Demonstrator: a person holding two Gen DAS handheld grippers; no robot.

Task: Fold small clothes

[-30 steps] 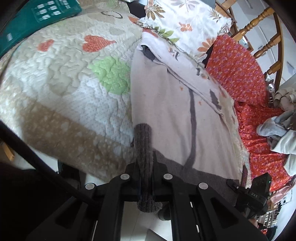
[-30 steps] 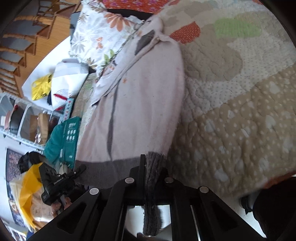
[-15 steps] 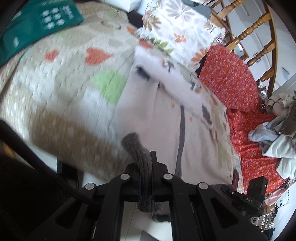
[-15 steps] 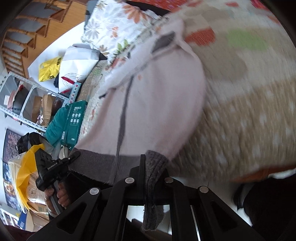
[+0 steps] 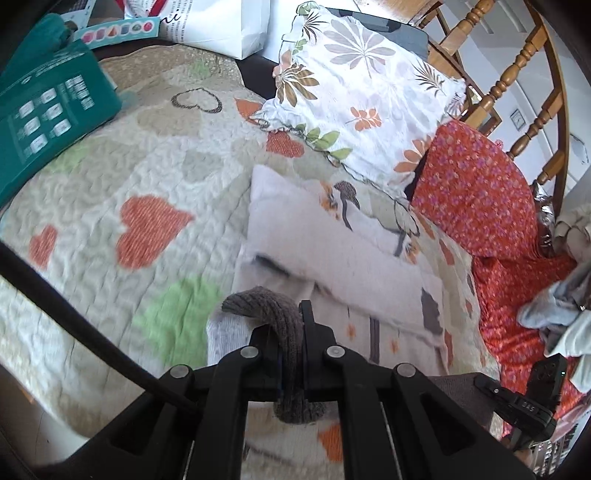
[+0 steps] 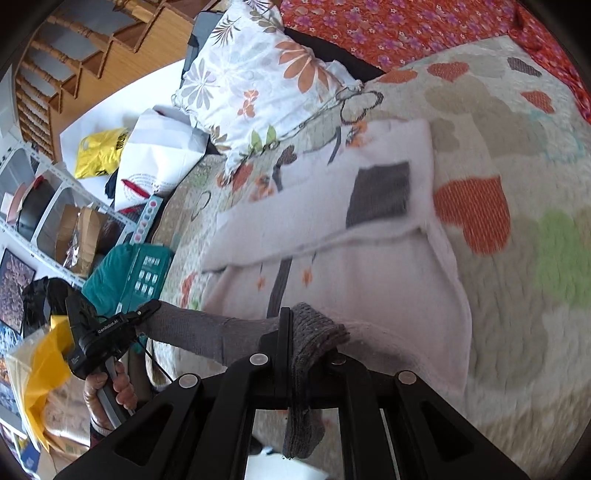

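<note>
A small pale pink knit sweater (image 5: 332, 258) with a grey ribbed hem lies on a heart-patterned quilt (image 5: 110, 192). It also shows in the right wrist view (image 6: 362, 266), sleeves folded across, with a grey patch (image 6: 380, 194). My left gripper (image 5: 293, 328) is shut on the grey hem's left corner (image 5: 273, 314). My right gripper (image 6: 295, 332) is shut on the hem's right corner (image 6: 314, 332). Both hold the hem lifted over the sweater's body. The hem stretches between them (image 6: 199, 332). The left gripper shows in the right wrist view (image 6: 99, 332).
A floral pillow (image 5: 362, 96) and a red flowered cloth (image 5: 480, 192) lie beyond the sweater. A teal box (image 5: 40, 114) sits at the quilt's left. A white bag (image 5: 221, 26), wooden chair (image 5: 517, 85), loose clothes (image 5: 565, 314) and shelves (image 6: 44, 214) surround it.
Both grippers have lifted the grey hem off the quilt's near edge and carried it forward over the sweater toward the collar. The lower body now doubles over itself.
</note>
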